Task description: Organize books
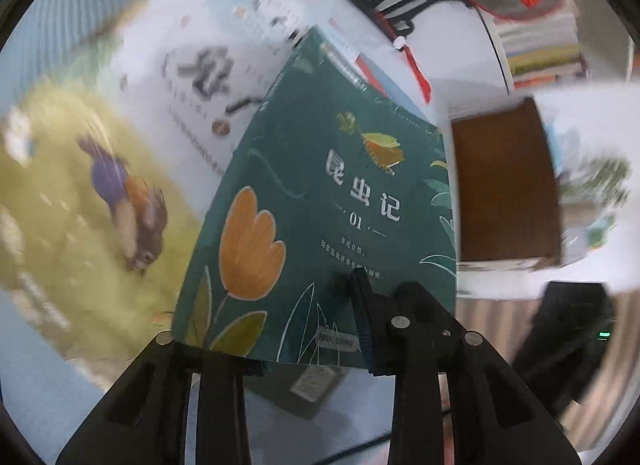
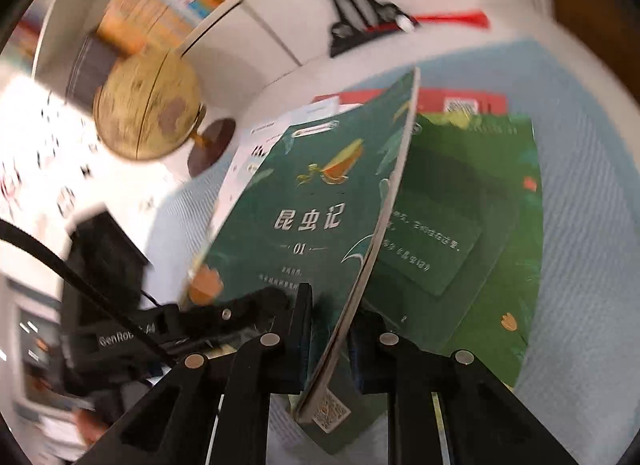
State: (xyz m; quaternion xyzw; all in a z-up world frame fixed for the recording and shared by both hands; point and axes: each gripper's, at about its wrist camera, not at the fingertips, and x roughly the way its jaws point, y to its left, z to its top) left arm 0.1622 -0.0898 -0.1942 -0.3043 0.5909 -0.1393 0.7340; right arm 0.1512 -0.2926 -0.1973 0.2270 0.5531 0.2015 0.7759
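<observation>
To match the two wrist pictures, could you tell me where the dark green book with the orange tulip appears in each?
Left wrist: the dark green book fills the centre, cover facing the camera.
Right wrist: the same book is centre, seen nearly edge-on.
Shared landmark: the black stand with a red tassel near the top.

Lifted book (image 2: 304, 201): I see dark green, an orange tulip, white title lettering
Book beneath (image 2: 472, 217): brighter green, small orange flowers, a darker green panel
Picture book (image 1: 92, 193): yellow-green, with a purple and brown figure
Globe (image 2: 148, 105): mustard gold on a brown base
Tassel (image 2: 452, 19): red
Mat (image 2: 588, 225): pale blue, finely ribbed
My tongs (image 2: 328, 329): black
</observation>
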